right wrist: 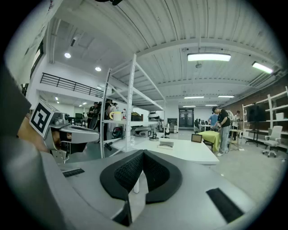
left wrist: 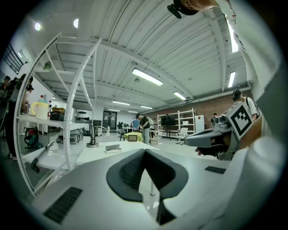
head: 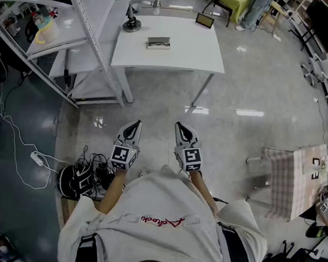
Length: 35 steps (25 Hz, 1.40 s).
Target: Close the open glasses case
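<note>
The open glasses case (head: 158, 42) lies on a white table (head: 187, 56) well ahead of me, across a stretch of floor. The left gripper view shows the case (left wrist: 113, 148) small and far off, and so does the right gripper view, where the case (right wrist: 166, 144) sits on the tabletop. My left gripper (head: 135, 125) and right gripper (head: 181, 127) are held side by side close to my body, pointing toward the table. In its own view the left gripper (left wrist: 144, 151) has its tips together with nothing between them. The right gripper (right wrist: 143, 152) is likewise shut and empty.
A metal shelving rack (head: 75, 41) stands left of the table. A black stand (head: 131, 23) and a small framed screen (head: 205, 20) share the tabletop. Cables and a black bag (head: 75, 180) lie on the floor at my left. A checked-cloth table (head: 287, 177) is at right.
</note>
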Available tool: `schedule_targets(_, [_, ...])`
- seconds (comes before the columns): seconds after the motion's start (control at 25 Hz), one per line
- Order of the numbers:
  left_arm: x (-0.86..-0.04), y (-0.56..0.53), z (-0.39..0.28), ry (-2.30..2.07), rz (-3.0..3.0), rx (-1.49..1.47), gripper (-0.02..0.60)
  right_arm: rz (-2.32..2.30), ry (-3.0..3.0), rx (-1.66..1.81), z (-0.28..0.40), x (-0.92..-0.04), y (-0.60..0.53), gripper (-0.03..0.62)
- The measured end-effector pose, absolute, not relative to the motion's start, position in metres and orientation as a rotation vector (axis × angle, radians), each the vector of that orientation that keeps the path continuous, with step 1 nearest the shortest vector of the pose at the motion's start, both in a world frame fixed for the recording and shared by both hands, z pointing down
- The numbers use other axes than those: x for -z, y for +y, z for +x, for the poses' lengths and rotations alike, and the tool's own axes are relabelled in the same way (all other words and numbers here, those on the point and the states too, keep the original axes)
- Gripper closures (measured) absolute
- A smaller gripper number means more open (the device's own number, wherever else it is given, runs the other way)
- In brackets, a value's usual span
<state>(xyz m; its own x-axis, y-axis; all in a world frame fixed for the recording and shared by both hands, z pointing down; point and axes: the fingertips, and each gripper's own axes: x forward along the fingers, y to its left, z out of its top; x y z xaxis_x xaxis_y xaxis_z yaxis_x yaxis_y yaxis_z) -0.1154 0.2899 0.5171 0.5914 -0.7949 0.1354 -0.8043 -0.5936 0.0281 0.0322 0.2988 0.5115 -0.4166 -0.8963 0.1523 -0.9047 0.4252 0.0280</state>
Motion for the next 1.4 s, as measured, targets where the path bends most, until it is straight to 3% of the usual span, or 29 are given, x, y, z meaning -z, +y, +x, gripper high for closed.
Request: schedule_targets(1.4, [-0.530, 0.303, -0.064, -1.480, 2.671, -0.240, 0.554, 1.490, -2.620, -0.151, 0.087, -0.531, 0.308, 0.574])
